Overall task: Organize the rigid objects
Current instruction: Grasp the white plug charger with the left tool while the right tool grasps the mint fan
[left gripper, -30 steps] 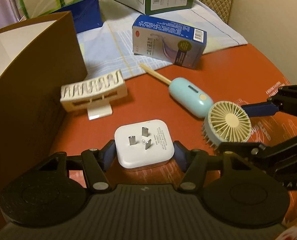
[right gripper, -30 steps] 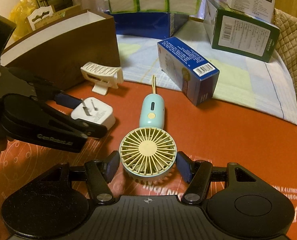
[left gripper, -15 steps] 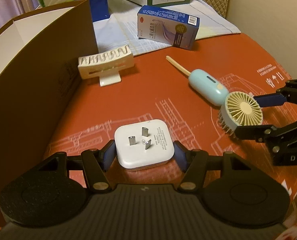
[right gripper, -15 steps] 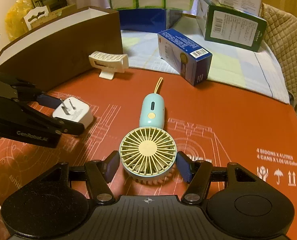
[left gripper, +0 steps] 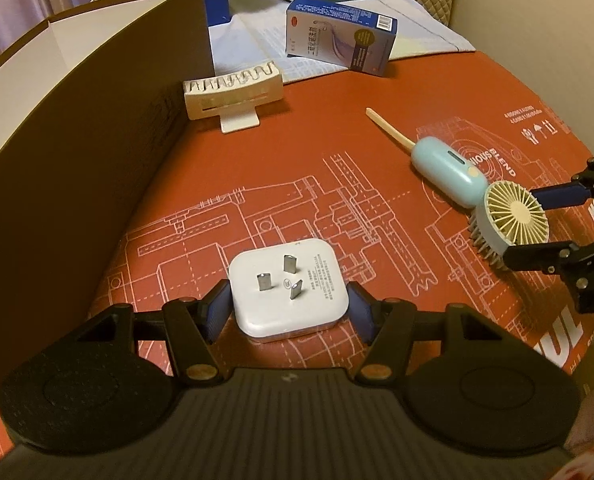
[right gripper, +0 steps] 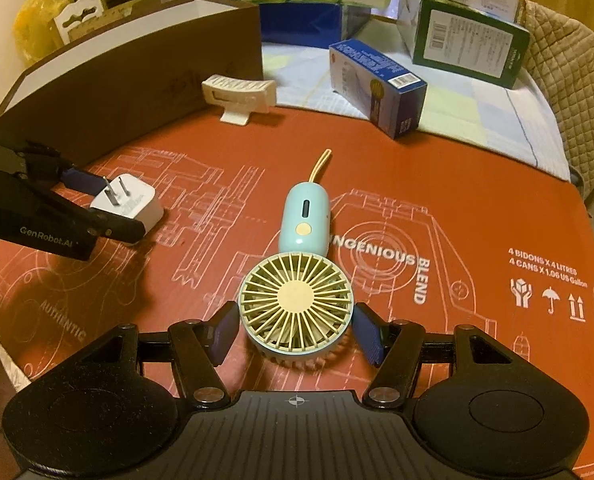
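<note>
My left gripper (left gripper: 289,312) is shut on a white plug adapter (left gripper: 291,290), prongs up, held above the red mat (left gripper: 297,184). It also shows in the right wrist view (right gripper: 127,206). My right gripper (right gripper: 295,330) is shut on the round head of a light blue handheld fan (right gripper: 297,304), whose handle (right gripper: 305,218) points away with a yellow strap. The fan also shows at the right of the left wrist view (left gripper: 513,218). A cream ribbed holder (left gripper: 233,90) stands on the mat beside the brown box (left gripper: 77,140).
The tall open brown box (right gripper: 137,68) lines the left side. A blue carton (right gripper: 381,84) lies on a pale cloth behind the mat, with a green carton (right gripper: 465,36) and stacked packages farther back. A quilted chair back (right gripper: 573,80) stands at far right.
Both grippers have pulled back and up from the far boxes with their objects held. More of the red mat shows ahead, and the holder and blue carton appear farther away.
</note>
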`<action>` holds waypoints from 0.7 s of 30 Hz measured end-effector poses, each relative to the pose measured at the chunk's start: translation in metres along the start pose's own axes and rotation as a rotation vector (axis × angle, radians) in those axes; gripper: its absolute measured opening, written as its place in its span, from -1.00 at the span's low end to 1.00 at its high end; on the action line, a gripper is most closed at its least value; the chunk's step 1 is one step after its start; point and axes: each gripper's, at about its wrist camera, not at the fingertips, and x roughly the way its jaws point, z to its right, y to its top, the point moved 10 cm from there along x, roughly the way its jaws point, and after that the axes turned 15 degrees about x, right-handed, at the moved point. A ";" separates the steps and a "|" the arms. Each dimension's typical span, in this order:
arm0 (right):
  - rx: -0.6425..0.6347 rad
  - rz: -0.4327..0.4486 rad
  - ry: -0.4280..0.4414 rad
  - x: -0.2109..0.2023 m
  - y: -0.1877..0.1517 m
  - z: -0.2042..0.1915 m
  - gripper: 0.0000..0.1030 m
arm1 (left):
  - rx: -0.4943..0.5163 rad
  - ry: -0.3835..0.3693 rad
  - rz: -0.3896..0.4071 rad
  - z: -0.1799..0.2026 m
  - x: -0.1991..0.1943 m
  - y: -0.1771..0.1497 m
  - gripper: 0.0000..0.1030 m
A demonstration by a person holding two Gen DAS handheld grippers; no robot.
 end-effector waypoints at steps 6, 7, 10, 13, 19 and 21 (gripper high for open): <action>-0.015 -0.011 -0.028 0.003 0.000 -0.003 0.20 | -0.005 0.001 -0.015 0.000 0.001 0.000 0.15; -0.014 -0.014 -0.033 0.003 0.001 -0.003 0.23 | -0.008 0.000 -0.016 0.001 0.002 0.000 0.16; -0.006 -0.015 -0.038 0.006 0.003 -0.002 0.29 | -0.014 0.003 -0.017 0.001 0.002 0.001 0.18; 0.003 -0.010 -0.038 0.008 0.007 -0.002 0.30 | -0.023 0.011 -0.016 0.000 0.003 0.003 0.18; -0.001 0.001 -0.031 0.013 0.014 -0.007 0.30 | -0.024 0.029 -0.007 -0.001 0.005 0.007 0.14; 0.001 -0.005 -0.030 0.016 0.015 -0.008 0.30 | -0.026 0.033 -0.002 -0.002 0.006 0.008 0.12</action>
